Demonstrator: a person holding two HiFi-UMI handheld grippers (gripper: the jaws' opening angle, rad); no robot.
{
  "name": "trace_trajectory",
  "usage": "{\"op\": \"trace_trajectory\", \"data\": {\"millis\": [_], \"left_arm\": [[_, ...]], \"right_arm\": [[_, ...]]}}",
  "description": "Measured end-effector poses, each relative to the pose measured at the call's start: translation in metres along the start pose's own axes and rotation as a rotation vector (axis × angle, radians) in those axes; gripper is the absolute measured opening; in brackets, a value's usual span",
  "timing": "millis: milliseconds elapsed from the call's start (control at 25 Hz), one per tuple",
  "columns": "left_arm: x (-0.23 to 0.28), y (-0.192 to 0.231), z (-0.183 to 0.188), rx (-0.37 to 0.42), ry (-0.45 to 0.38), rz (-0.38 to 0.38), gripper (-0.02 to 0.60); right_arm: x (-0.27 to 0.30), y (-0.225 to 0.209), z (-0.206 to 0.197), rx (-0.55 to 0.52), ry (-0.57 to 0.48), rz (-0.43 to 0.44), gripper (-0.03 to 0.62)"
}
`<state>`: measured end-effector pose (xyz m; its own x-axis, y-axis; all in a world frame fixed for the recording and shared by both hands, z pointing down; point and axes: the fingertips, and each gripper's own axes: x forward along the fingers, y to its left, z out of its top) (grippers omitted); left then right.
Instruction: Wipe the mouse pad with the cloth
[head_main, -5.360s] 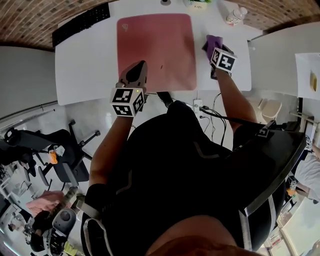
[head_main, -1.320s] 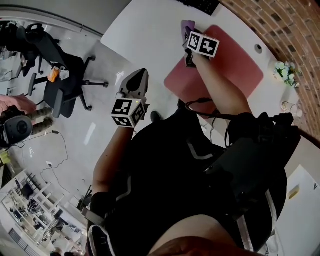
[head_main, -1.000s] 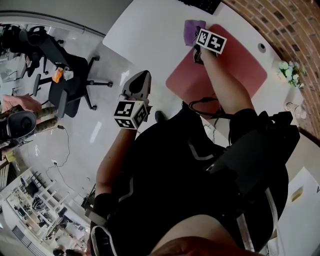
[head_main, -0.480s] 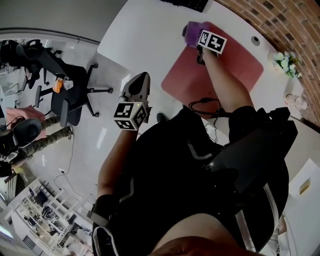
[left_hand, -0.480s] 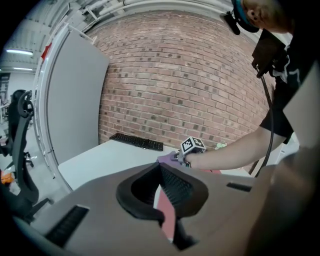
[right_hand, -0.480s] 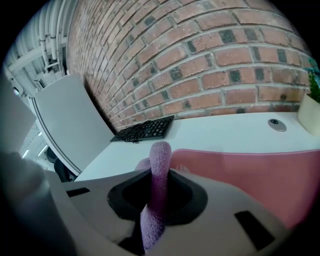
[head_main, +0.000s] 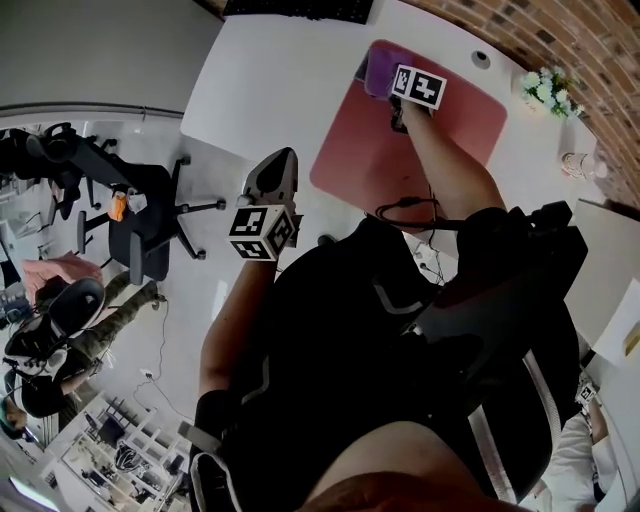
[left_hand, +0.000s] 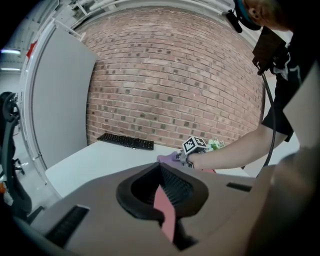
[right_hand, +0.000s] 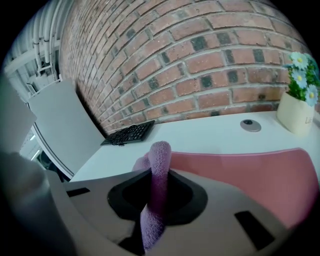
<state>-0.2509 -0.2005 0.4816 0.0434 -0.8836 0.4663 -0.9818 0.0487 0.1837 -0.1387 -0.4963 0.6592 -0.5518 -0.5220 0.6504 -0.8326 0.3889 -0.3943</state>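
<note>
The cloth (head_main: 378, 68) sits at the far corner of the pad (head_main: 420, 135), the corner nearest the keyboard (head_main: 300, 8). It is bunched up and appears to be pressed down on the pad's edge. Your right gripper (head_main: 398, 88) has it clamped. In the right gripper view a purple fold (right_hand: 160, 150) stands upright between the jaws, which are closed tight on it, and the pink surface (right_hand: 250, 172) spreads out to its right.

So the wipe looks to be under way, with the cloth in hand and on the pad. The pink surface looks even all over, with no streak or damp track, so you cannot judge from here which parts are already wiped. Most of the pad lies between the cloth and you, and that whole stretch may be left to cover.

Your left gripper (head_main: 278, 165) hangs off the table (head_main: 260, 80), over the floor and well apart from the pad. Its jaws are drawn together on nothing, and it is not steadying the pad.
</note>
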Motion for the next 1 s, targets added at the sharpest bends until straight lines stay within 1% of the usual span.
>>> {"op": "trace_trajectory", "data": {"millis": [280,640,1000], "left_arm": [[0.014,-0.026,-0.004,0.033,0.009,-0.051,0.005],[0.025,-0.055,0.006,0.095,0.007,-0.131,0.005],[0.037,-0.086,0.004,0.118,0.006,-0.195,0.005]], "right_arm": [[-0.022,-0.051,0.001,0.042,-0.026,-0.056,0.060],[-0.054,-0.093,-0.001,0.095,-0.050,-0.115,0.060],[-0.086,-0.141,-0.007,0.143,-0.077,-0.166,0.060]]}}
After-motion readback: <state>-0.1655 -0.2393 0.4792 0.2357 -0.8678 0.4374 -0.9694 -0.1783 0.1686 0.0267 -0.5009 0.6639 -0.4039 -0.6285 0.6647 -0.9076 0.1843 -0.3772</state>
